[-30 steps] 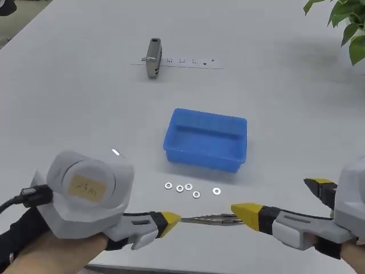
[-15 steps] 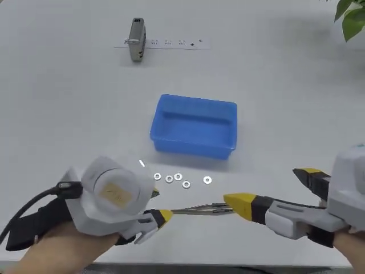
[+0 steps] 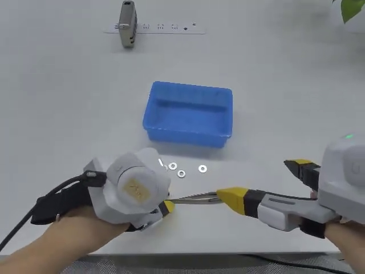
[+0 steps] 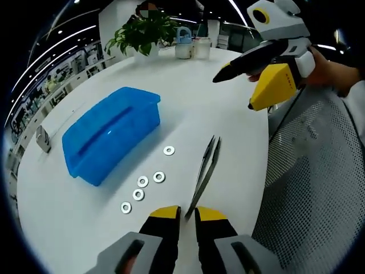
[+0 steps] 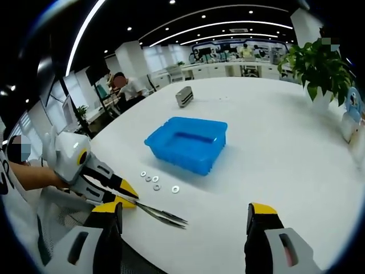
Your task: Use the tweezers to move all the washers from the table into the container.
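The thin metal tweezers [image 3: 194, 198] lie level just above the table's near edge. My left gripper [image 3: 165, 207] is shut on their rear end [image 4: 188, 208]. Their tips [image 4: 214, 142] point toward my right gripper [image 3: 254, 180], which stands wide open; its yellow lower jaw is by those tips. Several small washers [image 3: 181, 173] lie in a loose row on the white table, between the tweezers and the blue container [image 3: 188, 114]. The left gripper's body hides the left end of that row. The washers [image 5: 155, 182], tweezers [image 5: 162, 216] and container [image 5: 185, 142] also show in the right gripper view.
At the table's far side lie a white power strip [image 3: 165, 27] and a grey adapter [image 3: 126, 16]. A potted plant [image 3: 352, 8] sits at the far right corner. The table's near edge [image 3: 228, 251] runs right under both grippers.
The head camera has shifted, sliding the scene up. My left gripper has rolled and swung its body right toward the washers, still holding the tweezers. The right gripper stays open.
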